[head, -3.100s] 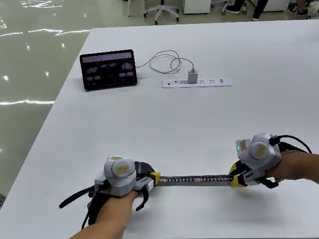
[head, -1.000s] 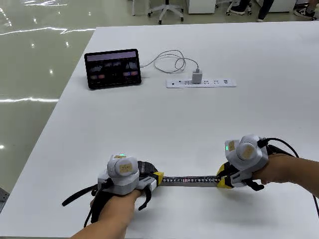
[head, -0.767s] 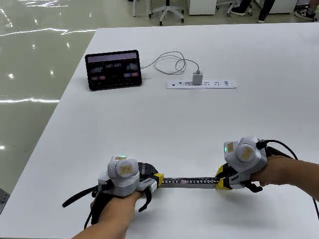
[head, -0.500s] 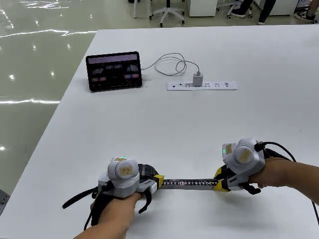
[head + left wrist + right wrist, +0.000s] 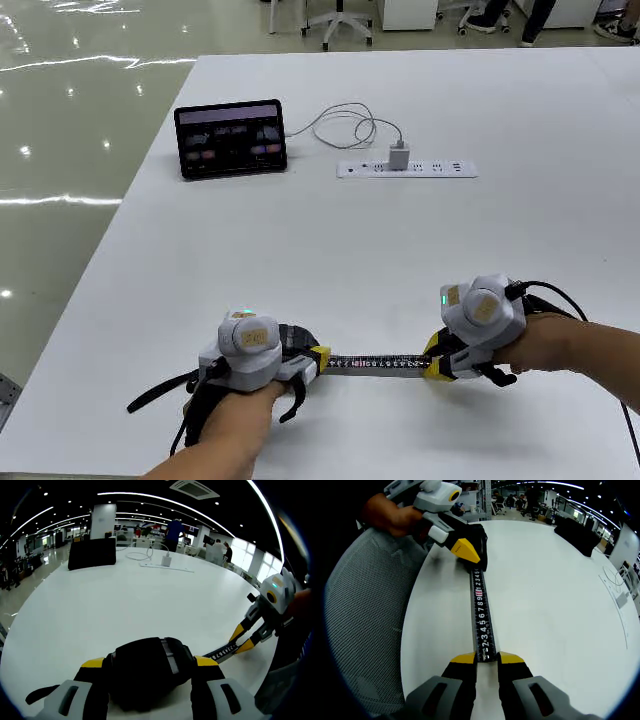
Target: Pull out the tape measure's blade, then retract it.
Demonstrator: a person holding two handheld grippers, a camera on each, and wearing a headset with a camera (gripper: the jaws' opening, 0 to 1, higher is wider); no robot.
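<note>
- Right gripper view: my right gripper (image 5: 487,658) has its jaws drawn narrow, and the free end of the blade (image 5: 480,611) is pinched between their yellow tips.
- From that pinch the blade lies flat on the white bench (image 5: 555,610), numbers facing up. It runs straight away from me to the black tape measure (image 5: 479,537).
- My left gripper (image 5: 462,547) comes into this view at the top, its yellow tip against the tape measure's side where the blade enters.
- Left gripper view: my left gripper is clamped around the tape measure, one yellow-tipped jaw on each side of the black body, which rests on the bench.
- The blade leaves the body toward the right of this view and reaches my right gripper near the edge.
- Head view: both grippers sit low near the front edge of the bench, each in one of my hands. The left is on the left, the right is on the right, and a short stretch of blade spans the gap between them.
- Well apart from them, farther up the bench, a dark tablet (image 5: 231,137) stands with its screen lit.
- To the right of the tablet lies a white power strip (image 5: 430,169) with a white charger (image 5: 399,157) plugged into it.
- A pale cable (image 5: 340,125) loops from the charger toward the tablet.
</note>
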